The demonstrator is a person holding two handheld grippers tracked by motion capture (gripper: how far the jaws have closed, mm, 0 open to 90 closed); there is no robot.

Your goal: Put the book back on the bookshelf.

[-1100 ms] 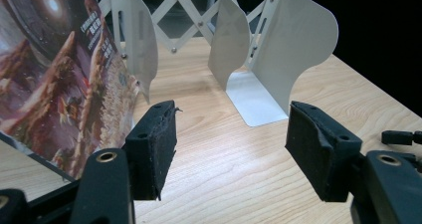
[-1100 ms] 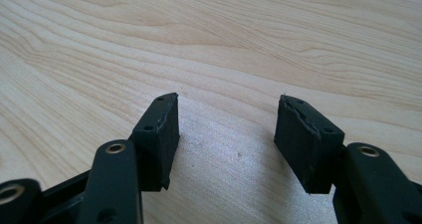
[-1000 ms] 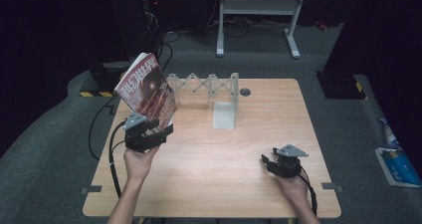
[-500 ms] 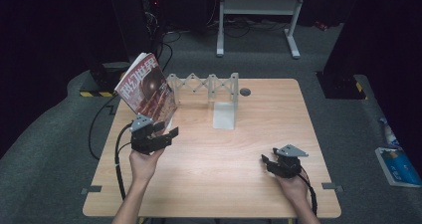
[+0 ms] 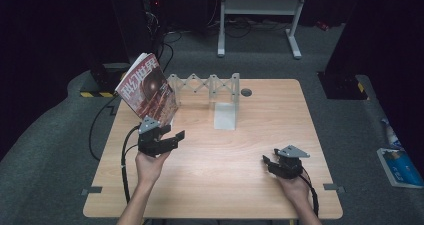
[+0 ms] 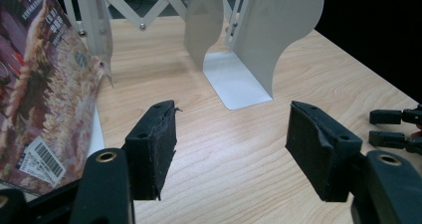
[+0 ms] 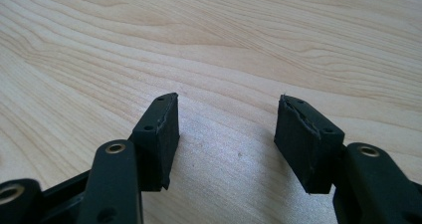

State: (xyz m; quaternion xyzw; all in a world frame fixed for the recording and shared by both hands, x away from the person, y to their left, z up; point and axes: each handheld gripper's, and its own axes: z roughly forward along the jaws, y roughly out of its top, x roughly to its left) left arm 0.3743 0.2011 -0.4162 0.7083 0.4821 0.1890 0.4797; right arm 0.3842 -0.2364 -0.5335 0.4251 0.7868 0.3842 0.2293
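Red-covered magazine (image 5: 147, 91) stands tilted at the surface's (image 5: 240, 160) far-left corner, leaning by the folding rack (image 5: 205, 84), it seems. Left tongs (image 5: 167, 137) sit just in front of it, spread with nothing between, the magazine off to their left. Right tongs (image 5: 270, 162), also spread and empty, rest well apart, near the right edge.

The right gripper (image 7: 226, 134) shows its two black jaws rising from the bottom edge, standing wide apart with nothing between them. Their dark padded fingertips (image 7: 161, 134) look slightly frayed along the edges. Beneath lies the pale, wavy-grained wooden table (image 7: 249, 35); the tips seem to hover just above it.
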